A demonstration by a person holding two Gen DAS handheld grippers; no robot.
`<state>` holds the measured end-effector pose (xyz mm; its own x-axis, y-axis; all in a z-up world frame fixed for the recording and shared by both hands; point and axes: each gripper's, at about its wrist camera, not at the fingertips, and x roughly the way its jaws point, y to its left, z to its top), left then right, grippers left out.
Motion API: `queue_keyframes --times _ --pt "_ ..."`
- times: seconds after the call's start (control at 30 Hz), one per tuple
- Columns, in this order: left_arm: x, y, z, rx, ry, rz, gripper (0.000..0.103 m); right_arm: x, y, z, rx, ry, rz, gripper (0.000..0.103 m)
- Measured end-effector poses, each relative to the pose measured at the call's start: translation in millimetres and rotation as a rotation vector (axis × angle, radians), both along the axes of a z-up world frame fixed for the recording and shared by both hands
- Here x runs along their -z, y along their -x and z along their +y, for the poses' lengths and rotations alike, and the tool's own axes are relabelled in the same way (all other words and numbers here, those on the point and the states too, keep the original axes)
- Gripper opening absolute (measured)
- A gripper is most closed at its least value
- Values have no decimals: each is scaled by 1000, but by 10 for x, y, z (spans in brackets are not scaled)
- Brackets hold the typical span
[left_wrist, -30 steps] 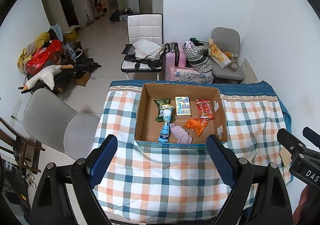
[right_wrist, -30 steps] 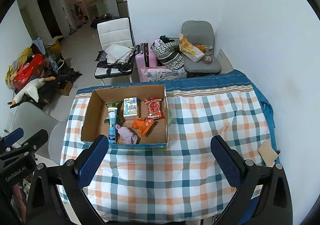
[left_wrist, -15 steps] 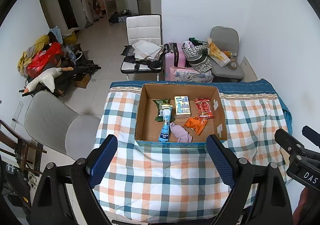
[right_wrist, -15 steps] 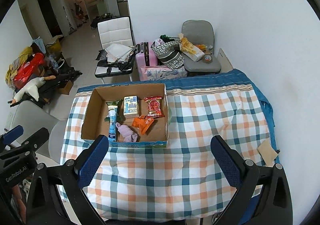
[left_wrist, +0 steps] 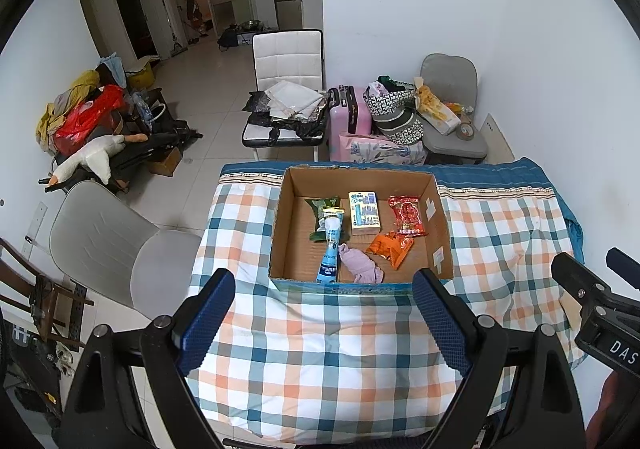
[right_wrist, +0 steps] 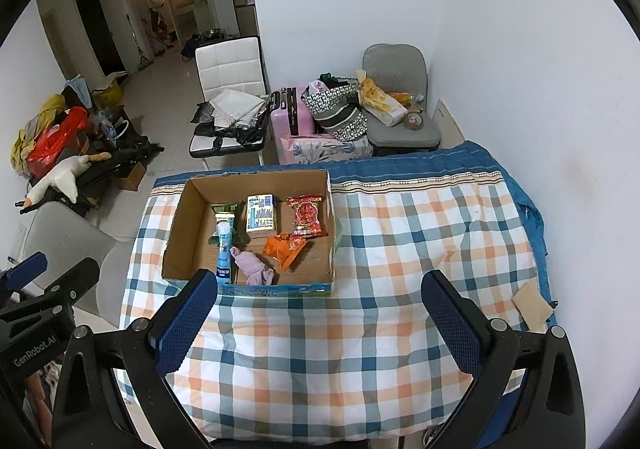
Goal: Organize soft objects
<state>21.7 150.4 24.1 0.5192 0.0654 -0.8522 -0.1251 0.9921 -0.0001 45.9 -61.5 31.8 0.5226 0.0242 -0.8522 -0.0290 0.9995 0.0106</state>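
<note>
Blue, dimpled pads line the left hand-held gripper [left_wrist: 320, 313], whose jaws stand spread wide with nothing between them, poised above the checked cloth of the worktop [left_wrist: 328, 361] just short of the cardboard box [left_wrist: 440, 217]. The right hand-held gripper [right_wrist: 320, 313] hangs beside it, jaws likewise spread and empty, aimed at bare cloth to the right of the box. Both tilt steeply downward from the near edge of the worktop, side by side, neither touching anything.

Inside the box, nearest the front wall, lie a crumpled lilac cloth [left_wrist: 362, 268] and a pale blue tube [left_wrist: 330, 249], the two touching; the tube rests across a green packet [left_wrist: 322, 209]. An orange sachet [left_wrist: 390, 247] sits just right of the cloth, with a red snack packet [left_wrist: 407, 215] and a small tissue pack [left_wrist: 363, 212] farther back.

The cloth looks light and limp and should bunch under a pinch at its thick middle. The foil sachets are likely slippery and crinkly; a grip across the flat body seems safer than a sealed edge. The tube appears squashy and is best taken mid-length, where the pads can close across its narrow width without it rolling.

A beige pad [right_wrist: 532, 307] lies apart at the worktop's right edge.
</note>
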Motion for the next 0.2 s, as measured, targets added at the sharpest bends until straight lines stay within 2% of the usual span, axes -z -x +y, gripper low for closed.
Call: queue_keyframes --times 0.2 --pt "-10 13 8 -2 0 -10 91 -7 7 -5 -4 2 1 103"
